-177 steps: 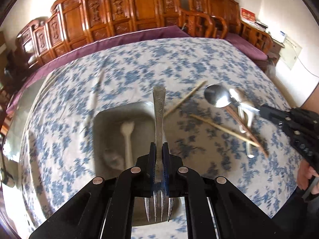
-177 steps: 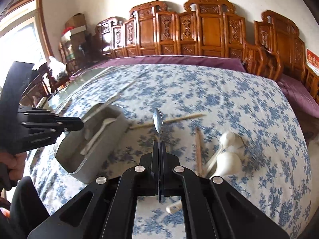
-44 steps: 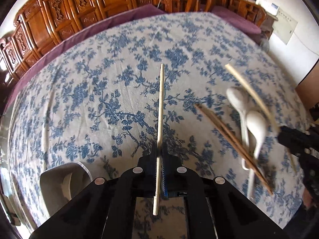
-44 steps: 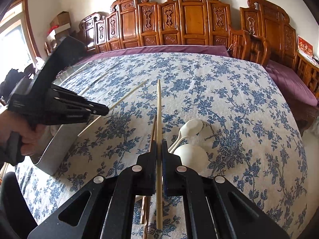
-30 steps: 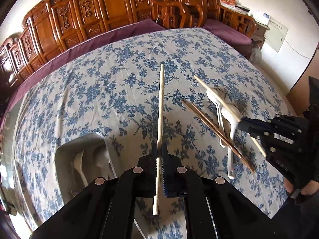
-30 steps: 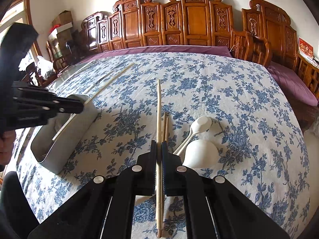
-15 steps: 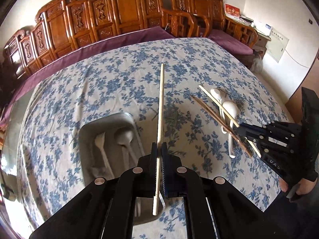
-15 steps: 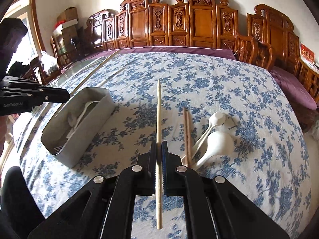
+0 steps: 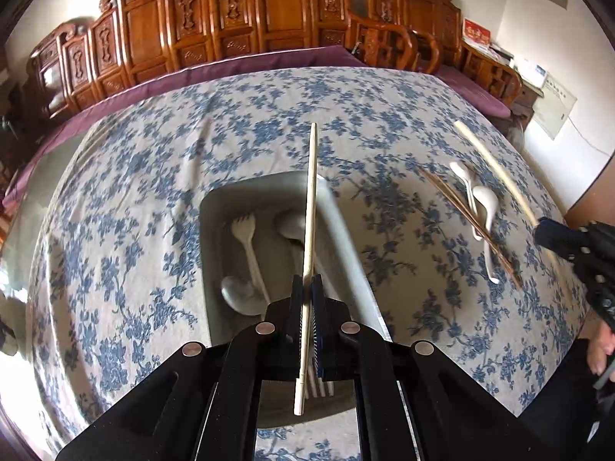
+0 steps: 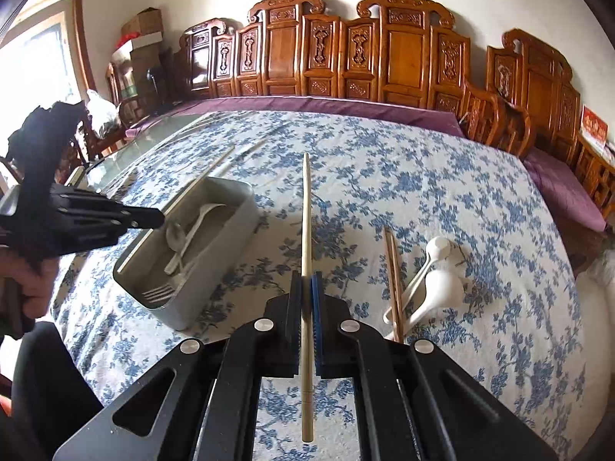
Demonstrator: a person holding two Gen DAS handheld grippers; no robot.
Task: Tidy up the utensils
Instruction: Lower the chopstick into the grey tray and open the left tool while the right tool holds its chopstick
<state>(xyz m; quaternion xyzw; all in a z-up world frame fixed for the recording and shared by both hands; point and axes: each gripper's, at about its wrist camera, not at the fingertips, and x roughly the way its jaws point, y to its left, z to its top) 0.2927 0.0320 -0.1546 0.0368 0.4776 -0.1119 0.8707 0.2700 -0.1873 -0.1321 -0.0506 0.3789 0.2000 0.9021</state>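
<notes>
Your left gripper (image 9: 306,299) clamps a pale wooden chopstick (image 9: 309,207) lengthwise over the grey metal tray (image 9: 215,207); your right gripper (image 10: 306,296) clamps another chopstick (image 10: 306,230), tray to its left.

The left wrist view looked steeply down, close above the grey tray (image 9: 215,207); the right wrist view faced it from the tablecloth's (image 10: 423,176) near edge, seemingly lower.

Matt grey tray (image 9: 215,207), wooden chopstick (image 9: 311,199) (pale)

floral tablecloth (image 9: 161,161) | carved wooden chairs (image 10: 403,57) (along wall) | cardboard boxes (image 10: 140,38)
</notes>
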